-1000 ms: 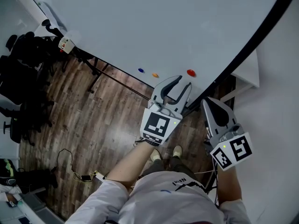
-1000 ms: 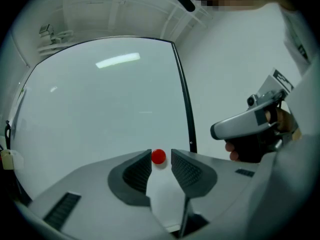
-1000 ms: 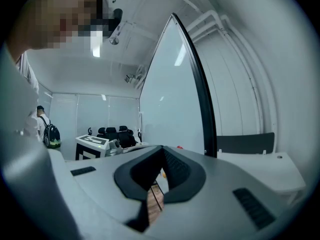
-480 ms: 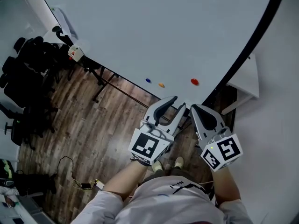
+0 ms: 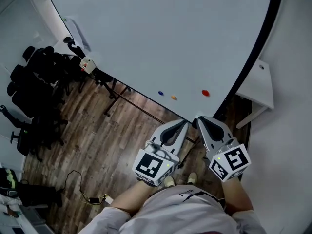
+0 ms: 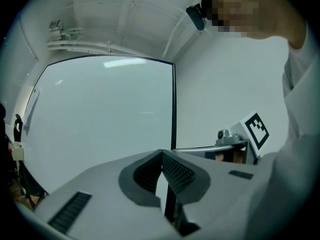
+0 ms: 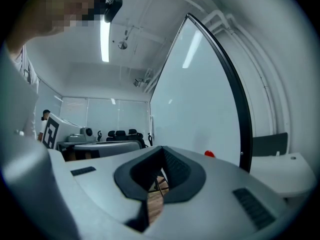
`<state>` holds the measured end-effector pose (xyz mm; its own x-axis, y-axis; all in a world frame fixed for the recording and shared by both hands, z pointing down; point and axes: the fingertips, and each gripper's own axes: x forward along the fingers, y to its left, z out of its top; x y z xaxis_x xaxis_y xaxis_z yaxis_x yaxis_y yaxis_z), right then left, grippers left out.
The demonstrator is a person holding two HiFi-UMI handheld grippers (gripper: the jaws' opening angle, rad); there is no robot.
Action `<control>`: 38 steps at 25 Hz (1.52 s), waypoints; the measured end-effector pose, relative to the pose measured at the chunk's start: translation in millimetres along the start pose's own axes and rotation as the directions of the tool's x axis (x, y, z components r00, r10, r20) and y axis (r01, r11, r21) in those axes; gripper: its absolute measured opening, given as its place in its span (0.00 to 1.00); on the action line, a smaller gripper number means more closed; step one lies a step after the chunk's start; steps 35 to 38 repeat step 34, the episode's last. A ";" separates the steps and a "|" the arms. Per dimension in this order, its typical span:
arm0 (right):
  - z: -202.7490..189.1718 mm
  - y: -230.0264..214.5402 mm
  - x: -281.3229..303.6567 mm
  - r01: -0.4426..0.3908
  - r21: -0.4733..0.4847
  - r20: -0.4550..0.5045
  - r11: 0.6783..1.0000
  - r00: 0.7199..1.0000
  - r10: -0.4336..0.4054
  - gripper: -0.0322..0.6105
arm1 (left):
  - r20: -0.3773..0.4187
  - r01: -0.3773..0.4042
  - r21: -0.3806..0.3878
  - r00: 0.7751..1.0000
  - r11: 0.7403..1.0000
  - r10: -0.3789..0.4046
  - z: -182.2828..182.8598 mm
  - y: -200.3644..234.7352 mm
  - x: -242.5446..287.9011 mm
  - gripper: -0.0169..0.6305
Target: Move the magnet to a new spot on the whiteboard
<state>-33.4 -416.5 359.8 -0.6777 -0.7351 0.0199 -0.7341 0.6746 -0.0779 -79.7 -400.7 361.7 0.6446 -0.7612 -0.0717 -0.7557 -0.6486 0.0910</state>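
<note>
The whiteboard [image 5: 161, 33] carries three small magnets along its lower edge: a blue magnet [image 5: 161, 92], an orange magnet [image 5: 173, 97] and a red magnet [image 5: 205, 92]. My left gripper [image 5: 184, 124] is held back below the board's lower edge, shut, with nothing between its jaws. My right gripper [image 5: 199, 120] sits beside it, also shut and empty. Their tips nearly meet under the board's corner. In the left gripper view my left gripper [image 6: 162, 152] faces the bare whiteboard [image 6: 100, 119]. Past my right gripper [image 7: 162, 148] the red magnet [image 7: 209, 154] shows on the board.
Black office chairs [image 5: 34, 82] crowd the left side over the wooden floor [image 5: 97, 145]. The board's black stand legs [image 5: 114, 89] reach onto the floor. A white table [image 5: 261, 87] stands at the right by the board's black frame [image 5: 251, 57]. A cable [image 5: 78, 179] lies on the floor.
My left gripper has drawn back from near the red magnet and shut. Both grippers now sit lower and closer together. The magnets have not moved on the board.
</note>
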 end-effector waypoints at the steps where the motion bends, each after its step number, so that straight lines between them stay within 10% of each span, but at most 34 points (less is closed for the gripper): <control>1: 3.0 -1.9 -1.5 0.000 0.001 0.004 1.000 1.000 0.000 0.06 | 0.002 -0.003 -0.009 1.000 1.000 0.003 1.3 -1.0 -0.8 0.05; 38: 3.7 -17.7 -9.2 -0.055 -0.011 -0.017 0.998 0.998 0.055 0.06 | 0.018 -0.077 -0.016 0.997 0.997 0.077 -3.3 -13.1 17.8 0.05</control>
